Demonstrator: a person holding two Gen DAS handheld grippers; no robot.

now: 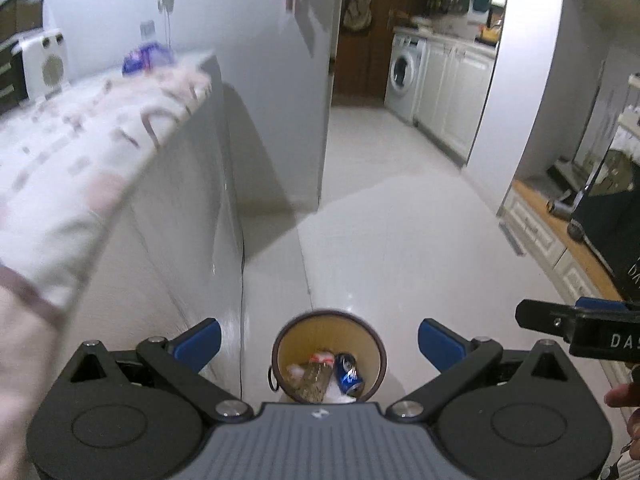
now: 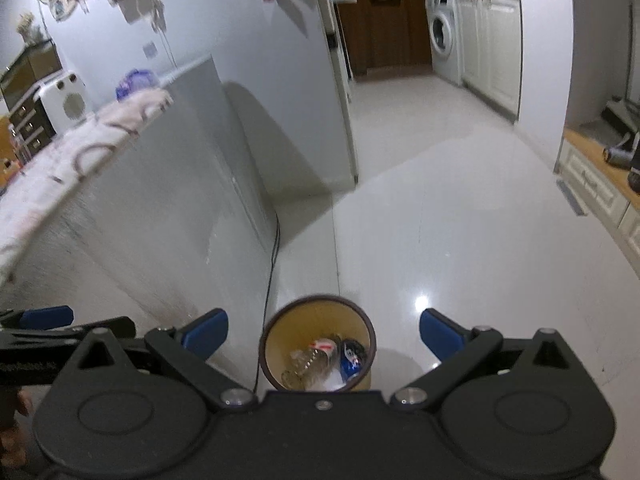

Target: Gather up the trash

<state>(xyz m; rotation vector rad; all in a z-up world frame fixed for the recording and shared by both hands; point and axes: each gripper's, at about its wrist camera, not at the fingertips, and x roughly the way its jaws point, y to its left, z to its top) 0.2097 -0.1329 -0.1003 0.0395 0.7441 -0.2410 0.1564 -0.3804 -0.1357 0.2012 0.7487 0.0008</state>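
A small round trash bin (image 1: 374, 350) with a dark rim and yellow inside stands on the white floor, below both grippers. In it lie a blue drink can (image 1: 349, 374), a clear plastic bottle (image 1: 316, 380) with a red-and-white label, and white crumpled paper. The bin also shows in the right wrist view (image 2: 276, 340), with the can (image 2: 352, 360) and the bottle (image 2: 310, 362). My left gripper (image 1: 319, 338) is open and empty above the bin. My right gripper (image 2: 324, 332) is open and empty above it too. The right gripper's finger shows in the left wrist view (image 1: 560, 318).
A grey counter (image 2: 168, 184) with a pink patterned cloth (image 1: 80, 160) stands on the left, a black cable (image 2: 272, 256) running down its side. A washing machine (image 1: 404, 70) and white cabinets stand at the back. A wooden-topped cabinet (image 2: 600, 168) is on the right.
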